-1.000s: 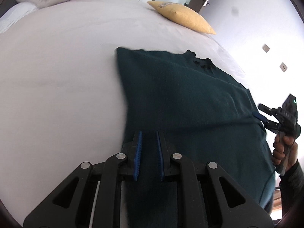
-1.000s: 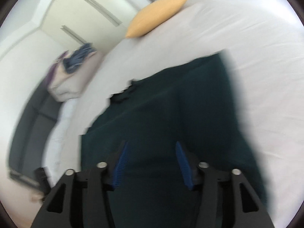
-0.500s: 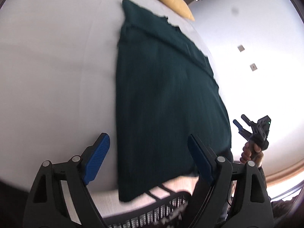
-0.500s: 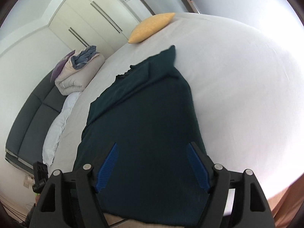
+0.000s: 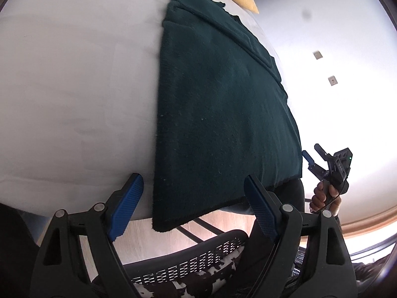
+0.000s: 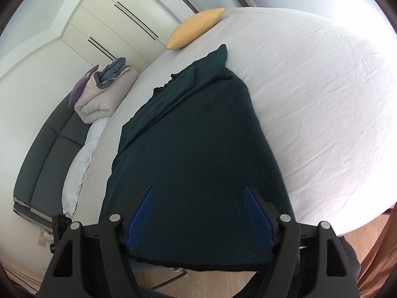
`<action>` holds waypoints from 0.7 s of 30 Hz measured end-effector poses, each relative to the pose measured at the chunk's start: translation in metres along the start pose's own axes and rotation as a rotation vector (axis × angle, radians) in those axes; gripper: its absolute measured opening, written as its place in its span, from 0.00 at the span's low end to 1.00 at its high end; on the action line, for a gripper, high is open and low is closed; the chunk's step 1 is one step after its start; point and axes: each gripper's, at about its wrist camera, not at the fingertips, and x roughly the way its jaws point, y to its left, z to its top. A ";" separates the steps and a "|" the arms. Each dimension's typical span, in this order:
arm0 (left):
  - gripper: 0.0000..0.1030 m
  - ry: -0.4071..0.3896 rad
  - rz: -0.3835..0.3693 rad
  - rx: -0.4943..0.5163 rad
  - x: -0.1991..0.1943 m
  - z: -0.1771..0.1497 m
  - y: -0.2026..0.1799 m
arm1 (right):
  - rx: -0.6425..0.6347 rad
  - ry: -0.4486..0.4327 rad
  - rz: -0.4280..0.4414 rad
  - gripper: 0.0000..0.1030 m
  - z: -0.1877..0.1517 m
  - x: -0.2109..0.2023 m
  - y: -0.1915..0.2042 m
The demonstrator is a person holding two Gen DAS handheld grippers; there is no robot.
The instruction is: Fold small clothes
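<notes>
A dark green knitted garment (image 5: 218,104) lies flat on the white bed sheet (image 5: 74,87), its hem hanging slightly over the near edge. My left gripper (image 5: 192,186) is open just short of that hem, with nothing between its blue pads (image 5: 129,198). In the right wrist view the same garment (image 6: 193,149) stretches away toward the collar. My right gripper (image 6: 199,196) hovers open above its lower part and holds nothing. The left wrist view also shows the right gripper (image 5: 314,155) beside the garment's right corner, in a person's hand (image 5: 325,196).
A yellow pillow (image 6: 196,28) lies at the bed's far end. Folded bedding (image 6: 104,92) rests on a dark bench (image 6: 44,154) beside the bed. A black mesh chair (image 5: 198,263) and wooden floor (image 5: 139,245) are below the near edge.
My left gripper was shut on the garment's fabric; it has let go and opened wide. Both grippers have drawn back to the bed's near edge, and the right jaws have widened.
</notes>
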 end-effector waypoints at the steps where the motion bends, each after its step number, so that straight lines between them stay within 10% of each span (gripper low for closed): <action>1: 0.80 0.001 -0.005 0.002 0.002 0.003 0.001 | 0.004 0.002 0.002 0.74 -0.001 -0.001 -0.001; 21: 0.32 0.067 -0.173 -0.139 0.025 0.006 0.022 | 0.001 0.069 -0.083 0.68 -0.005 -0.037 -0.037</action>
